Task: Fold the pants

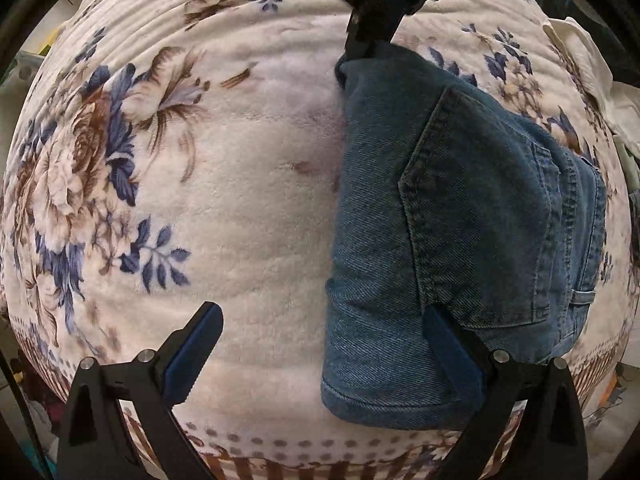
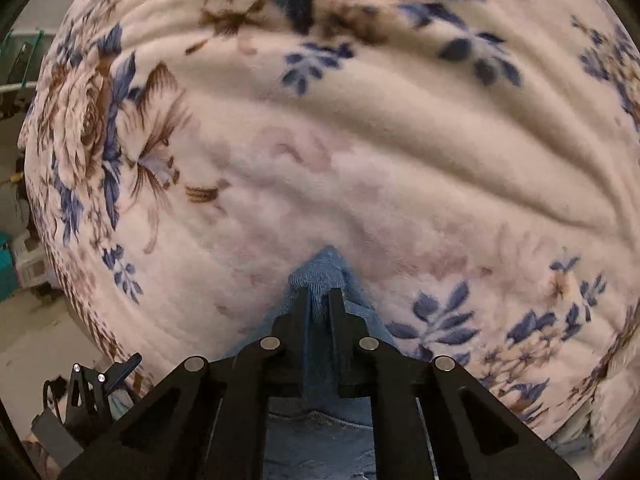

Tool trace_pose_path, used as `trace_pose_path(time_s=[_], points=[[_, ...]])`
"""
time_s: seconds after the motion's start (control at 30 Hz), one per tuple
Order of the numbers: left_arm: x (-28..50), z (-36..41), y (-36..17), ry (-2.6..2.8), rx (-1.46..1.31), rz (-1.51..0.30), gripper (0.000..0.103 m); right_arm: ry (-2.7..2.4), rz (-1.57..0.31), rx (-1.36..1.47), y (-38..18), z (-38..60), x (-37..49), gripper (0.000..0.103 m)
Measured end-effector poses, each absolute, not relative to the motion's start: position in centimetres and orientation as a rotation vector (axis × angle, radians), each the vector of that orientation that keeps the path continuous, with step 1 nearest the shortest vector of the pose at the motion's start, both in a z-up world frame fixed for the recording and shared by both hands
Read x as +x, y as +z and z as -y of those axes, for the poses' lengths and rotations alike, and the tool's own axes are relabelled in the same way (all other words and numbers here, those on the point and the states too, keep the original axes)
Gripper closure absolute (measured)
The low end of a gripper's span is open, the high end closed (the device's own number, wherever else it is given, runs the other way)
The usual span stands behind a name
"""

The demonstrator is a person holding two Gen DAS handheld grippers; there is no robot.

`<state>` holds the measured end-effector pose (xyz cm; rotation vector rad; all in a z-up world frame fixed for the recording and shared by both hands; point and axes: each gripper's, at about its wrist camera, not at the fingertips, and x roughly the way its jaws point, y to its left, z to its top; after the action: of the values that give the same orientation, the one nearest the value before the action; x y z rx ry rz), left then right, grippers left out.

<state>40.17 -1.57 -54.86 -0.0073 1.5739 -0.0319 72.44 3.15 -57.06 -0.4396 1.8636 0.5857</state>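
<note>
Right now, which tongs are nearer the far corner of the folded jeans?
Right. The right tongs are clamped on that corner of the jeans. The left tongs hang open at the near hem, not gripping.

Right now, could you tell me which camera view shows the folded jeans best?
The left wrist view: the jeans lie whole on the blanket, back pocket up. The right wrist view shows only a pinched corner in the right gripper.

No readable text, label, brand, number or sign anywhere: none on blue denim pants [image 1: 460,208], none on floral fleece blanket [image 1: 248,168]
</note>
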Motion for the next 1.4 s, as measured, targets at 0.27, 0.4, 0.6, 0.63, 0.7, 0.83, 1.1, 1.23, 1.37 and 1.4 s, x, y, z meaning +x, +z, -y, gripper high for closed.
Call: trace_pose_path(time_s=[0.27,0.4,0.6,0.63,0.7,0.83,1.1,1.23,1.37,1.4], points=[[39.8,1.7,-54.6,-0.041,-0.034,-1.568,0.0,0.339,-1.97,0.137,-57.5,3.0,77.1,0.103],[39.4,1.4,-54.8,-0.041,-0.05,-1.565,0.0,0.384,-1.892,0.07,-55.4,3.9,79.0,0.102],[39.4,1.8,-54.7,-0.062,-0.033,-1.551,0.0,0.599,-1.976,-0.464,-56.7,-3.3,76.2,0.053],[39.4,2.1,-54.7,-0.064,-0.026,-1.548,0.0,0.618,-1.98,-0.552,-57.3,-4.1,75.3,0.053],[39.5,2.7,-54.8,-0.067,-0.025,-1.544,0.001,0.635,-1.925,-0.775,-58.2,-5.3,73.5,0.065],[40.0,3.1,-55.3,-0.071,-0.048,-1.538,0.001,0.551,-1.833,-0.759,-58.0,-4.4,74.5,0.094],[40.0,2.6,-55.7,-0.095,-0.088,-1.545,0.001,0.154,-1.976,0.443,-57.4,12.3,82.3,0.103],[39.7,1.9,-56.1,-0.097,-0.116,-1.552,0.001,0.381,-2.025,0.179,-55.2,9.8,84.5,0.097],[39.8,2.8,-55.7,-0.107,-0.081,-1.545,0.001,0.497,-2.124,-0.053,-56.1,6.1,82.6,0.041],[40.0,3.2,-55.4,-0.112,-0.072,-1.541,0.001,0.505,-2.136,-0.163,-56.7,4.9,81.6,0.041]])
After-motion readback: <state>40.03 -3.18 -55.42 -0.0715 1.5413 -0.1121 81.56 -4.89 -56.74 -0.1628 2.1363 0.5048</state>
